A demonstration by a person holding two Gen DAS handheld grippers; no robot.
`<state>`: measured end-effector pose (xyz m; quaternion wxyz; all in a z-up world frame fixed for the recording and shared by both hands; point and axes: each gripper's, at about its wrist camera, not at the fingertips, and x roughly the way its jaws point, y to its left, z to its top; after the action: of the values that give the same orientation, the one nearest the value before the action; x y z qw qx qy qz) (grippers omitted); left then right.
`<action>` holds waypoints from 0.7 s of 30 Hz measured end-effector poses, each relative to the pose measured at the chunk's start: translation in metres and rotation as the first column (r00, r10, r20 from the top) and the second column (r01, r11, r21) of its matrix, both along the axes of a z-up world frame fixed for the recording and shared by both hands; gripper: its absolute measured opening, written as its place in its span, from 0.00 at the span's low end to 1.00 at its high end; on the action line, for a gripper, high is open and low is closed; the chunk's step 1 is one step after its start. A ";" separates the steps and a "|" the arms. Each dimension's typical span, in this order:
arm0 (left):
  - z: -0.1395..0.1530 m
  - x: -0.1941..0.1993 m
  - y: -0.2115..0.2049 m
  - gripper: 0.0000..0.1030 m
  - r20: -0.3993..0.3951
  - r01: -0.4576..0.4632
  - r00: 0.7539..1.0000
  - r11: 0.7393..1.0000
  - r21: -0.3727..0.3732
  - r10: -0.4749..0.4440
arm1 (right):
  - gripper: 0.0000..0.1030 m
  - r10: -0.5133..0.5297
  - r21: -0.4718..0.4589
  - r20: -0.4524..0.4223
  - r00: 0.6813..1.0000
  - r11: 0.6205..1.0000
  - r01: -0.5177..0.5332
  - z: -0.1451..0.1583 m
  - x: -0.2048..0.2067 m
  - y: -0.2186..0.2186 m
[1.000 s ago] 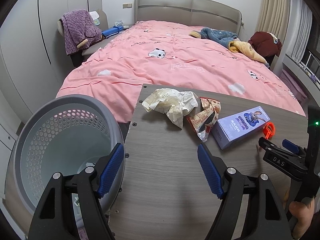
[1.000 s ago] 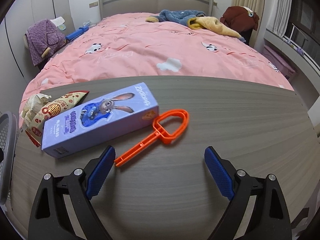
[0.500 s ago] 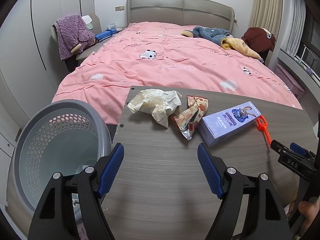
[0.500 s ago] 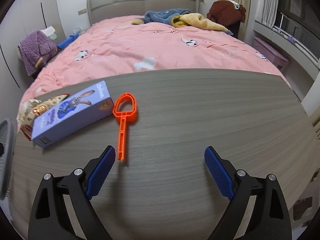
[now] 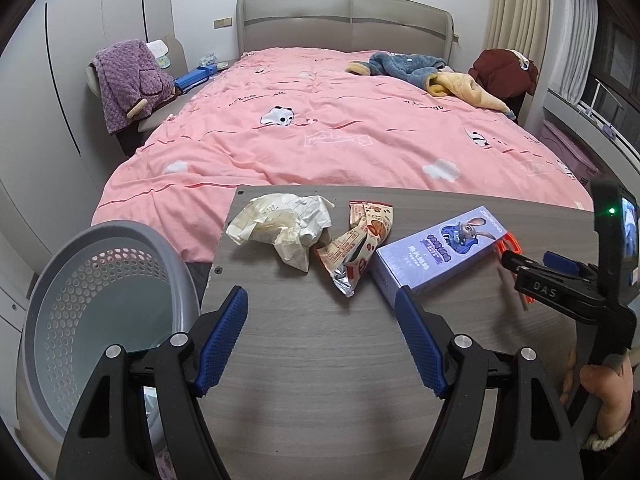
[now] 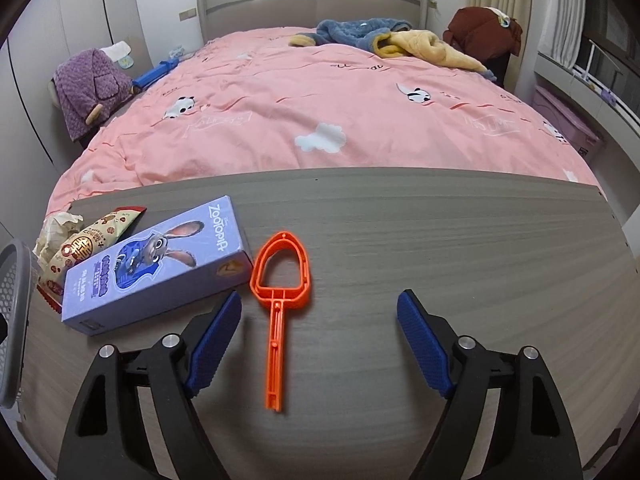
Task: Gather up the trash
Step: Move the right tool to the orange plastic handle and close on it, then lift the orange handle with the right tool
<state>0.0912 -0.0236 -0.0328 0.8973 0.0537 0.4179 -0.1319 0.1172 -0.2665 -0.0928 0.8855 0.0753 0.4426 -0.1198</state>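
The right gripper (image 6: 320,332) has just been narrowing its jaws, yet they grasp nothing: the thin orange plastic handled frame (image 6: 280,300) lies flat between them on the grey wood-grain surface (image 6: 460,240). Just left lies the purple cartoon-rabbit box (image 6: 156,264). The left gripper (image 5: 322,332) hangs released above the surface, near a crumpled snack wrapper (image 5: 354,244), crumpled white paper (image 5: 280,226) and the grey perforated bin (image 5: 96,304).

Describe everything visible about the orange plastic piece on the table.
The orange plastic piece is a flat, thin frame: a hollow teardrop loop at the far end and a long ribbed handle running toward the camera. It lies flat on the grey wood-grain table, just right of the purple box, apparently touching its corner. The handle sits between the right gripper's open jaws, ungripped.
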 end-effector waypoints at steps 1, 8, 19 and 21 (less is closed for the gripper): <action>-0.001 0.001 -0.001 0.71 -0.002 0.003 1.000 1.000 0.001 -0.003 | 0.72 0.006 -0.005 -0.006 1.000 1.000 -0.006 -0.001 0.003 0.001; -0.003 0.005 -0.005 0.71 -0.008 0.018 1.000 1.000 0.005 -0.018 | 0.52 0.027 -0.019 -0.013 1.000 0.999 -0.027 -0.004 0.010 0.006; -0.003 0.008 -0.016 0.71 -0.010 0.048 0.999 0.999 0.016 -0.048 | 0.31 0.034 0.041 0.019 0.999 0.999 -0.035 0.003 -0.002 0.001; 0.000 0.010 -0.021 0.71 -0.003 0.067 0.998 0.998 0.023 -0.066 | 0.31 0.033 0.055 0.028 0.999 0.998 -0.035 0.006 -0.008 -0.001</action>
<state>0.1010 -0.0446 -0.0331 0.8913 0.0777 0.4182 -0.1570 0.1089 -0.2670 -0.0864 0.8908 0.0938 0.4350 -0.0916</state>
